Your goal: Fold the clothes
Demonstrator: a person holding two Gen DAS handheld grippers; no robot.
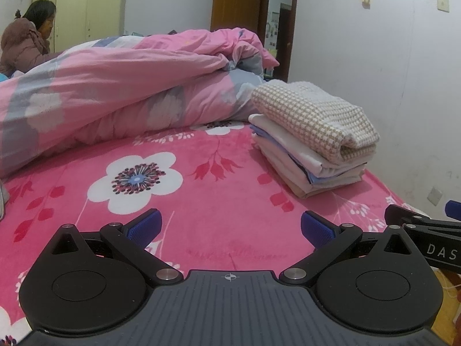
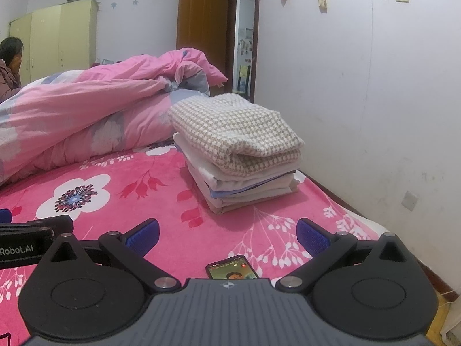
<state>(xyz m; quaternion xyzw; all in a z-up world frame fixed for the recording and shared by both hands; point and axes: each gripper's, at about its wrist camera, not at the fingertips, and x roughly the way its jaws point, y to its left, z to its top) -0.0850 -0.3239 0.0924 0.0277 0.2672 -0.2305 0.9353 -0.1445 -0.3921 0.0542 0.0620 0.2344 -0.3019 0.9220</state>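
Note:
A stack of folded clothes [image 1: 314,147] [image 2: 239,161] rests on the pink flowered bed sheet [image 1: 201,196] [image 2: 121,190] near the wall, topped by a beige-and-white checked knit [image 1: 314,115] [image 2: 233,129]. My left gripper [image 1: 230,230] is open over bare sheet, well short of the stack, nothing between its blue pads. My right gripper [image 2: 227,233] is also open and empty, pointing at the stack from a short distance. Each gripper shows at the edge of the other's view: the right gripper's body [image 1: 426,230] and the left gripper's body [image 2: 31,230].
A rumpled pink quilt [image 1: 115,86] [image 2: 100,109] fills the back of the bed. A lit phone [image 2: 232,268] lies on the sheet just before my right gripper. A person [image 1: 28,37] sits at far left. The white wall [image 2: 374,115] runs along the bed's right edge.

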